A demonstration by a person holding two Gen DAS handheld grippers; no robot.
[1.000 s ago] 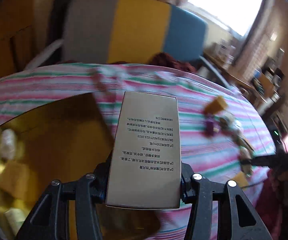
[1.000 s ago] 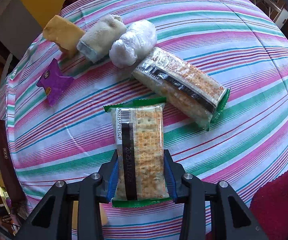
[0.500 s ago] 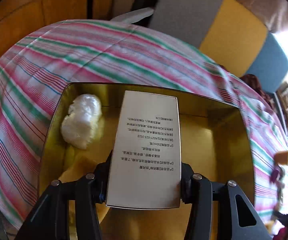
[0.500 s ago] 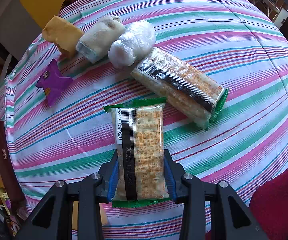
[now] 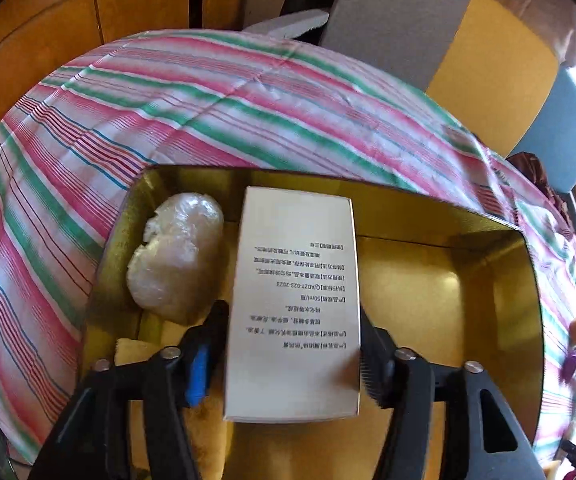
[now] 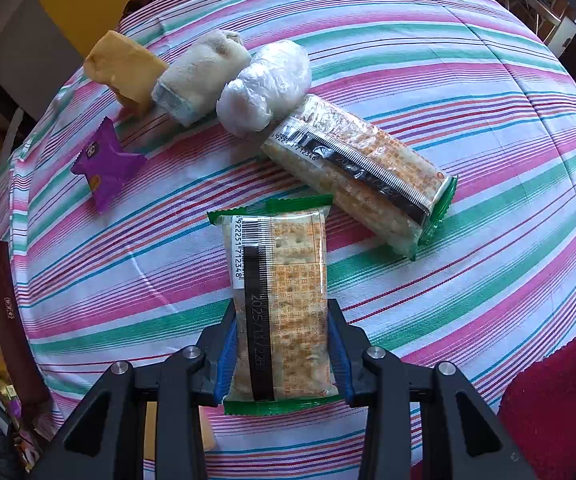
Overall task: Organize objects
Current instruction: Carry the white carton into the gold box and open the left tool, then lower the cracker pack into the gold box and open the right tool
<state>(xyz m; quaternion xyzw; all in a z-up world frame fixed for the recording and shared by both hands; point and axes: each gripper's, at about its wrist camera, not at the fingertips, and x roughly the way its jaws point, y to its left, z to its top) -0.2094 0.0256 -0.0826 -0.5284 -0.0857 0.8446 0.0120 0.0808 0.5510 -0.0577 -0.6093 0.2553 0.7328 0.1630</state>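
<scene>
Swung across from the striped tablecloth (image 5: 248, 92), the left gripper (image 5: 288, 356) now hangs over the gold box (image 5: 500, 280), jaws opening around the white carton (image 5: 296, 300); one wrapped bundle (image 5: 176, 256) lies beside it. Only the right view shows the right gripper (image 6: 284, 352) clamping one cracker pack (image 6: 284, 300), a second pack (image 6: 364, 176) just beyond.
</scene>
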